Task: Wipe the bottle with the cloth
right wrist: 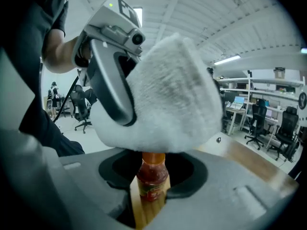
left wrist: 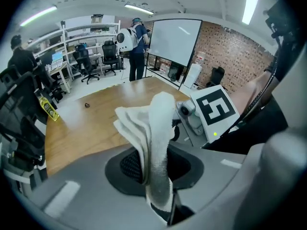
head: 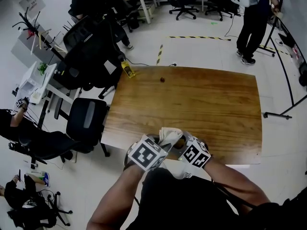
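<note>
Two grippers met at the six o'clock edge of the wooden table (head: 201,104) in the head view, close together in front of the person's chest. The left gripper (left wrist: 156,176) was clenched on the cloth (left wrist: 154,128). In its own view the white folds were pinched between the jaws and stood up out of them in a thick bundle. The right gripper (right wrist: 151,191) was grasping the bottle (right wrist: 152,174), with a jaw against each side of its labelled body. The bottle held a red fill, and its orange neck pointed up toward twelve o'clock in that view. The cloth hung over the top of the bottle and hid the upper end of the neck. Whether it pressed on the bottle could not be told. The left gripper's grey body sat at ten o'clock of the cloth in the right gripper view. In the left gripper view, the right gripper's marker cube (left wrist: 216,107) stood at two o'clock of the cloth.

Most of the table lay bare. A small dark object (head: 162,79) sat near the far edge at twelve o'clock, well apart from the grippers. A yellow item (head: 127,69) lay by the table's eleven o'clock corner. Black office chairs (head: 86,116) stood off the nine o'clock side, and a standing person (head: 254,18) was at one o'clock beyond the table.
</note>
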